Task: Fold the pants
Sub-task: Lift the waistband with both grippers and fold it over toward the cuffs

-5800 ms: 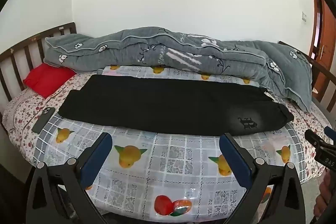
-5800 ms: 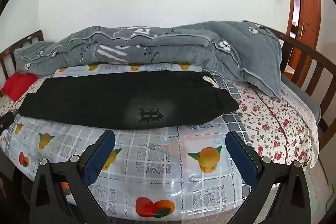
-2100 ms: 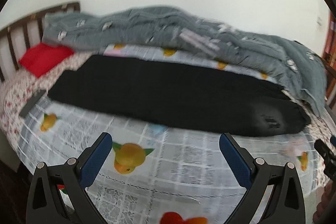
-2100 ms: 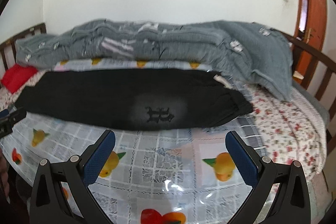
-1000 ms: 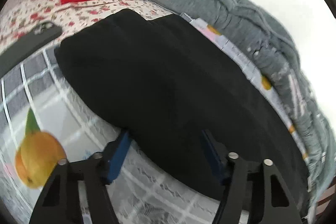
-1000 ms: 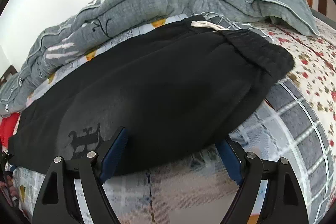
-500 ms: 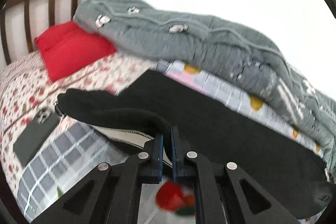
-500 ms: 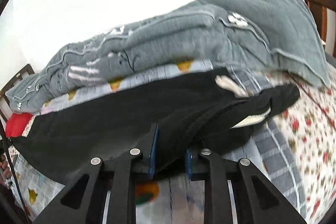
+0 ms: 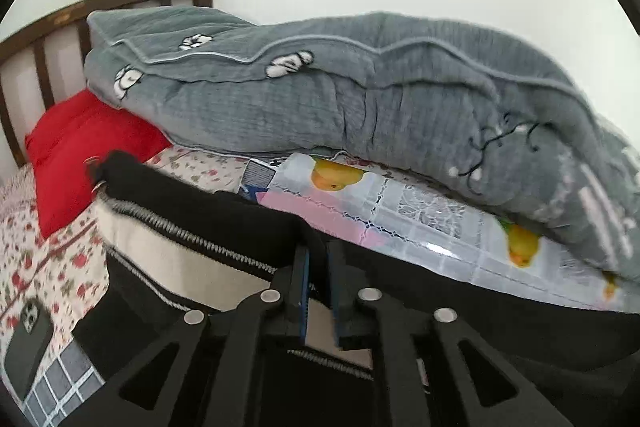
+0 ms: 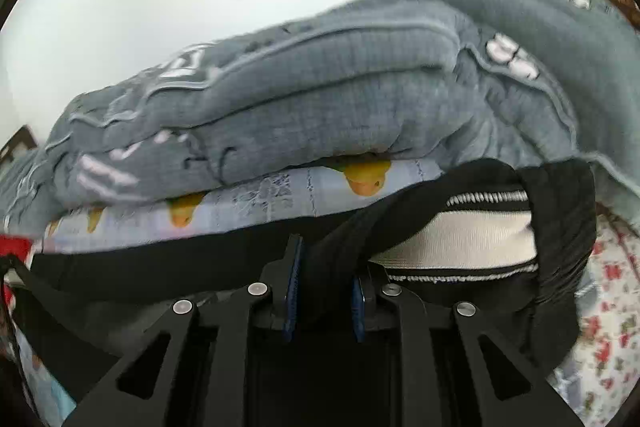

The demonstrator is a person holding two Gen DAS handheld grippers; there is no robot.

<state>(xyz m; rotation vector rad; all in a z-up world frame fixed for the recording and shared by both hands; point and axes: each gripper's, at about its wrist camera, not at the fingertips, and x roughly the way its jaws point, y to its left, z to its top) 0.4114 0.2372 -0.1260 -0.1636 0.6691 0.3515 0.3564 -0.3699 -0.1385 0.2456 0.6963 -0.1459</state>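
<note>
The bed (image 9: 24, 227) has a floral sheet and a dark slatted headboard (image 9: 36, 39). On it lie a fruit-print plastic cover (image 9: 400, 215), 1 rolled grey quilt (image 9: 360, 99), 1 red pillow (image 9: 80, 143), 1 phone (image 9: 28, 343) and black pants (image 9: 500, 319).

Both fisheye cameras sit just behind their own hand-held gripper, low over the bed's near side, looking slightly downward toward the far wall. The left view takes in the headboard (image 9: 48, 27) end at left; the right view, somewhat blurred, seems nearer the other end. Both share the grey quilt (image 9: 360, 99) (image 10: 320, 99) and the fruit-print sheet (image 9: 400, 211) (image 10: 280, 195).
</note>
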